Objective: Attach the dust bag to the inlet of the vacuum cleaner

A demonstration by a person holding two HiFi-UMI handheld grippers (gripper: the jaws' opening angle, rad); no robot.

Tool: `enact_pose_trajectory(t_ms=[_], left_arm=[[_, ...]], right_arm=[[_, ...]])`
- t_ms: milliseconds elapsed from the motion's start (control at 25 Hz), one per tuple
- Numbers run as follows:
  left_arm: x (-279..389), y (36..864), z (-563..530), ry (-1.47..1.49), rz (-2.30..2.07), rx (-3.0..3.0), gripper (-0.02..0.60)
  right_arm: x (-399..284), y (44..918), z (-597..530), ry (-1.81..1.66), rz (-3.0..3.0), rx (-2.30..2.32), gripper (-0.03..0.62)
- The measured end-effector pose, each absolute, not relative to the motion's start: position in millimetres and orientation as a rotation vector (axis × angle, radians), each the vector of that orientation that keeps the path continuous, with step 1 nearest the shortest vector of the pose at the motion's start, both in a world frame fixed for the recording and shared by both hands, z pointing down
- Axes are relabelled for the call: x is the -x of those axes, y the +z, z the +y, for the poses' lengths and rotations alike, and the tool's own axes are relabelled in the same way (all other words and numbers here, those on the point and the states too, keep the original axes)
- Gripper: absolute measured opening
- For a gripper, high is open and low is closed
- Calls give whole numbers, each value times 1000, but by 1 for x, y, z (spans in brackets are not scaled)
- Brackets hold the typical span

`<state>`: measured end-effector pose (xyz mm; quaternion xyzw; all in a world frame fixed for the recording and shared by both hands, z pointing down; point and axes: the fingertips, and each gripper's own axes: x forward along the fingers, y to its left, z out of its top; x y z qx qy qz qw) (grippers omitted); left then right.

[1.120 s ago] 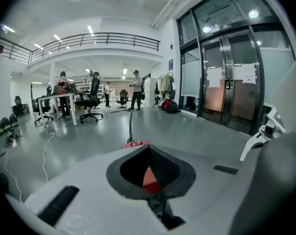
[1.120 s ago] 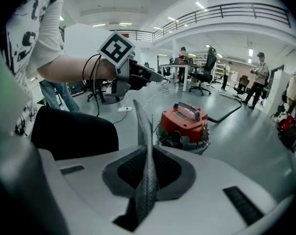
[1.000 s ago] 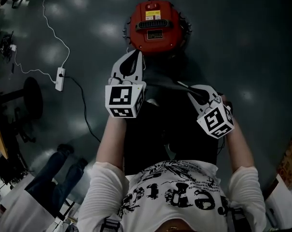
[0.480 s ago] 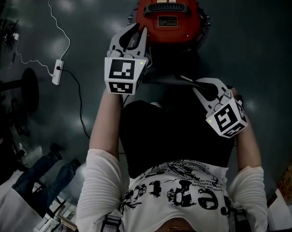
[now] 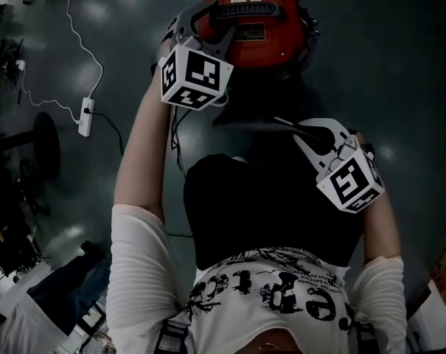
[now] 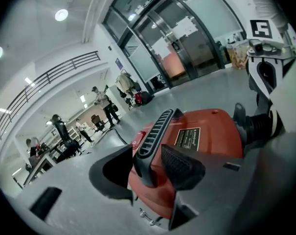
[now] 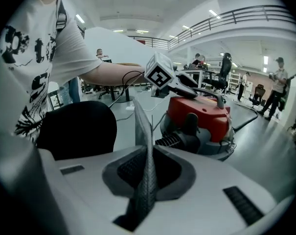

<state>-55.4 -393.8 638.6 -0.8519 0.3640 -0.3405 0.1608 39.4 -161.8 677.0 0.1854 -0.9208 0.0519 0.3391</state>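
Note:
The red vacuum cleaner (image 5: 270,32) stands on the floor at the top of the head view. Its black handle (image 6: 155,133) lies between the jaws of my left gripper (image 5: 203,28), which have just been opening. The pads stand apart on either side of the handle and do not press on it. My right gripper (image 5: 293,129) is shut on the thin grey top edge (image 7: 144,131) of the dark dust bag (image 5: 267,198). The bag hangs in front of the person's body. In the right gripper view the vacuum cleaner (image 7: 199,114) is ahead, with the left gripper (image 7: 196,93) on top of it.
A ribbed black hose (image 7: 173,140) leaves the vacuum's front. A white power strip (image 5: 85,116) and its cable lie on the floor at left, near a round stool base (image 5: 42,146). Another person's legs (image 5: 60,293) show at bottom left. People stand far off in the hall.
The left gripper has left the bag's top edge, gone up the picture to the vacuum's handle, rolled over and opened. The right gripper has sunk slightly, keeping its hold.

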Motion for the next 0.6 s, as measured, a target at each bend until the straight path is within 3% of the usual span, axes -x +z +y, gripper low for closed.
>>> enact_pose_trajectory(t_ms=[600], left_arm=[[36,644,-401,-1103,623,2330,133]], right_arm=[[-49,695,-183,20,-2305,-597,35]])
